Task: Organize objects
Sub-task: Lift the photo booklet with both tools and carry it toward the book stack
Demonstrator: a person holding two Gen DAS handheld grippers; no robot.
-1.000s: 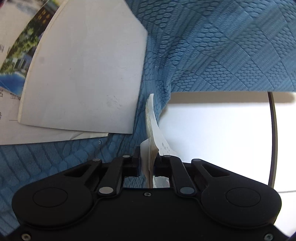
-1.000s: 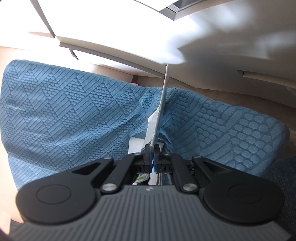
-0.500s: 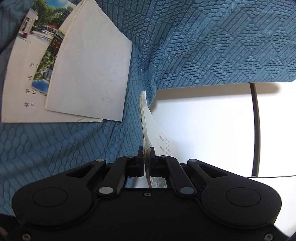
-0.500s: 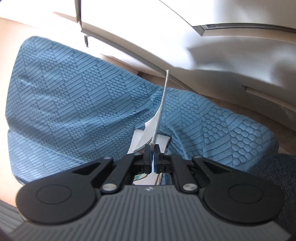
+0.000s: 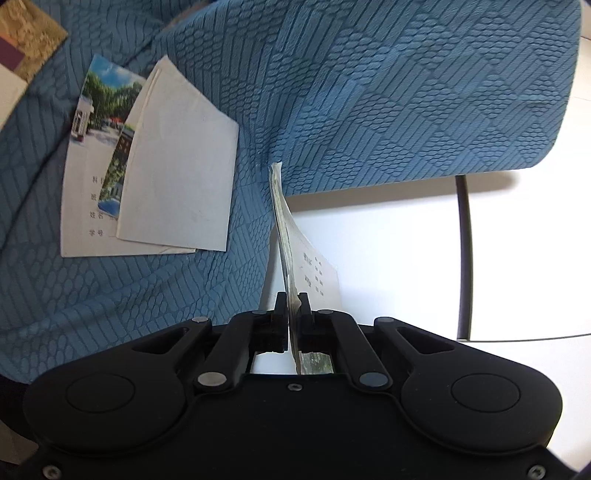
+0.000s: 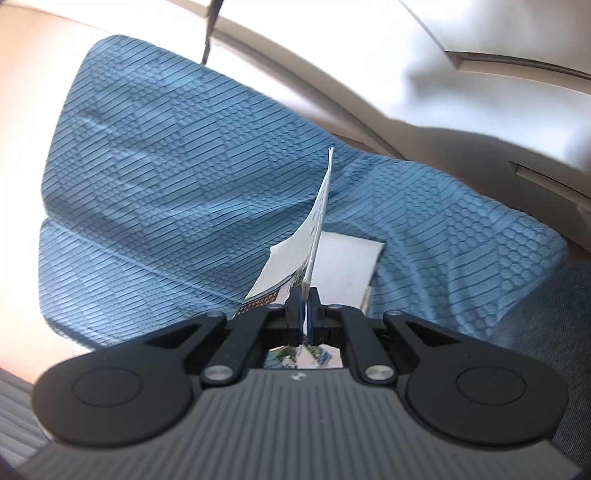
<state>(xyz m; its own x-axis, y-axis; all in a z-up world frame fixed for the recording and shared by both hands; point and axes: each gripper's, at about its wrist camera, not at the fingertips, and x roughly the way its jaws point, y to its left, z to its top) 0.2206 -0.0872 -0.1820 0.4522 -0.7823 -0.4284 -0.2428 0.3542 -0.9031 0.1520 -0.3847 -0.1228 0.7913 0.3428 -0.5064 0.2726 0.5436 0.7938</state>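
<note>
My left gripper (image 5: 291,295) is shut on a thin booklet (image 5: 295,254), held edge-on above the blue textured cushion (image 5: 369,92); printed characters show on its white cover. Two more booklets lie on the cushion to the left: a plain white one (image 5: 177,162) overlapping one with a colour photo cover (image 5: 86,155). My right gripper (image 6: 304,291) is shut on another booklet (image 6: 295,254) with a picture cover, also raised edge-on over the blue cushion (image 6: 166,177). A white booklet (image 6: 347,266) lies on the cushion just behind it.
A white floor (image 5: 388,236) with a dark thin line (image 5: 466,258) lies to the right of the cushion in the left wrist view. A patterned object (image 5: 26,33) sits at the top left. Pale furniture panels (image 6: 461,74) rise behind the cushion in the right wrist view.
Both grippers have risen with their booklets, so the cushion and the two lying booklets look smaller and farther. The left jaws have pressed tighter on the booklet. The right view has rolled a little.
</note>
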